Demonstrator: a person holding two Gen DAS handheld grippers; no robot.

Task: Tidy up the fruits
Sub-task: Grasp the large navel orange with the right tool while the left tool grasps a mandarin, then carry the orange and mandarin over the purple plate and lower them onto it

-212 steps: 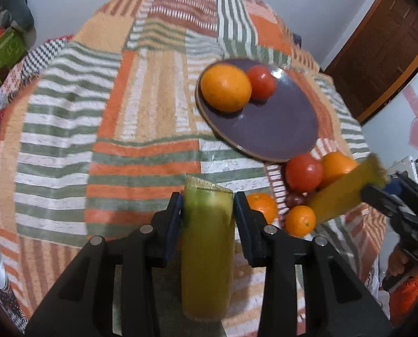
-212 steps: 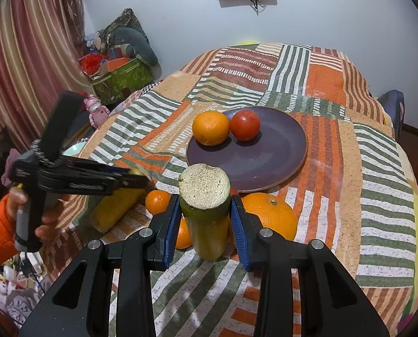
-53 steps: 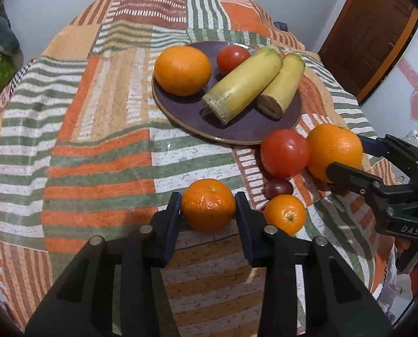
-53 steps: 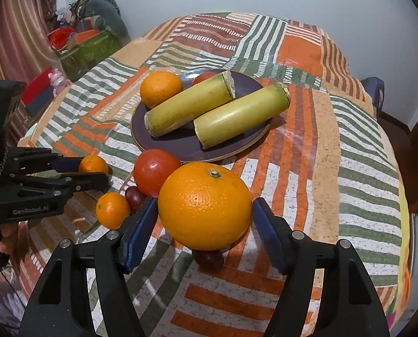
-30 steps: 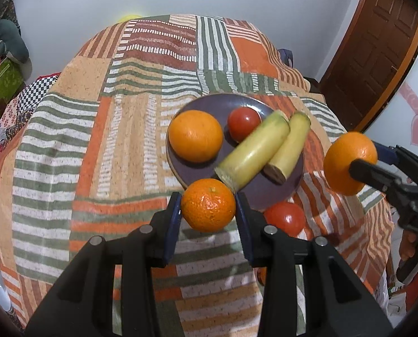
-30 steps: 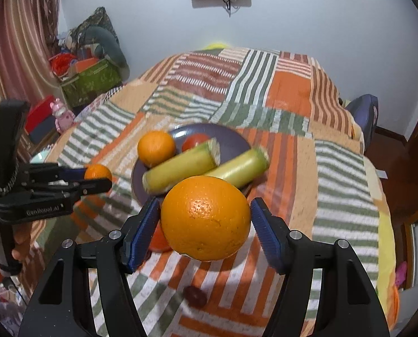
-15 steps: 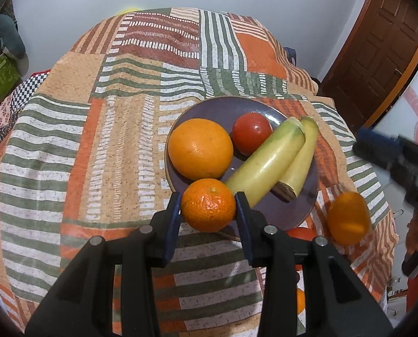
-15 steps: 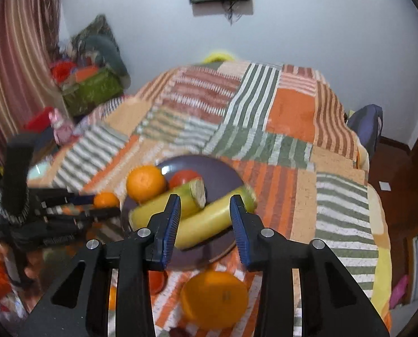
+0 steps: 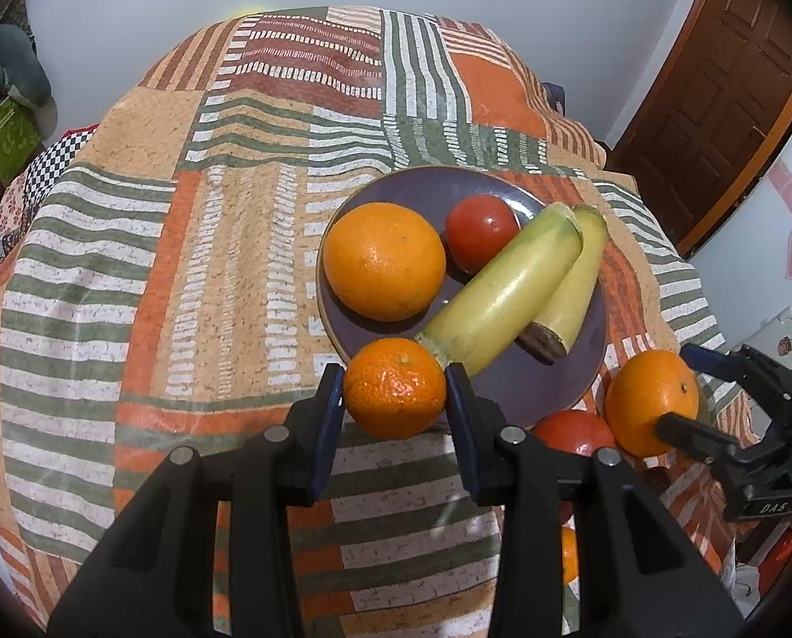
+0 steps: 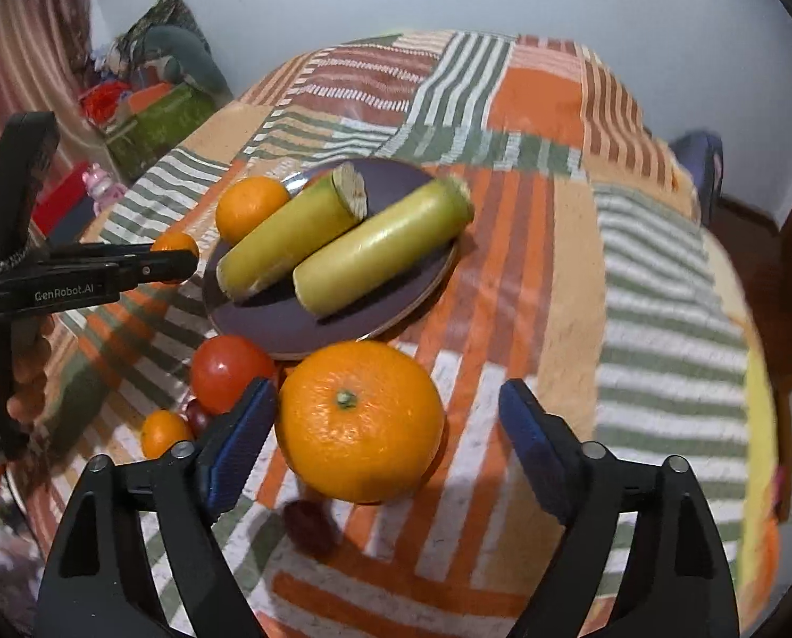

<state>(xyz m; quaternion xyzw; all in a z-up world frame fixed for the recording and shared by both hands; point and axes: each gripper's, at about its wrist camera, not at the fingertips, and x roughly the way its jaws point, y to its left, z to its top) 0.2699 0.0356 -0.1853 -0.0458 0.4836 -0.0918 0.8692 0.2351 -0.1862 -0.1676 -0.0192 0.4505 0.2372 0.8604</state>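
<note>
Left gripper (image 9: 394,408) clamps a mandarin (image 9: 394,394) at the plate's (image 9: 582,372) 7 o'clock rim, right gripper (image 10: 388,441) spread wide around an orange (image 10: 360,420) on the cloth (image 10: 656,287)

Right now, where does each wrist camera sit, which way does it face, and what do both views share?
Left wrist: behind the left gripper, looking down its fingers at the small orange they clamp, beside the plate; right gripper at right.
Right wrist: behind the right gripper, fingers apart around the big orange on the cloth; left gripper and hand at left.
Shared: plate, two yellow-green stalks, oranges, loose tomato.
</note>
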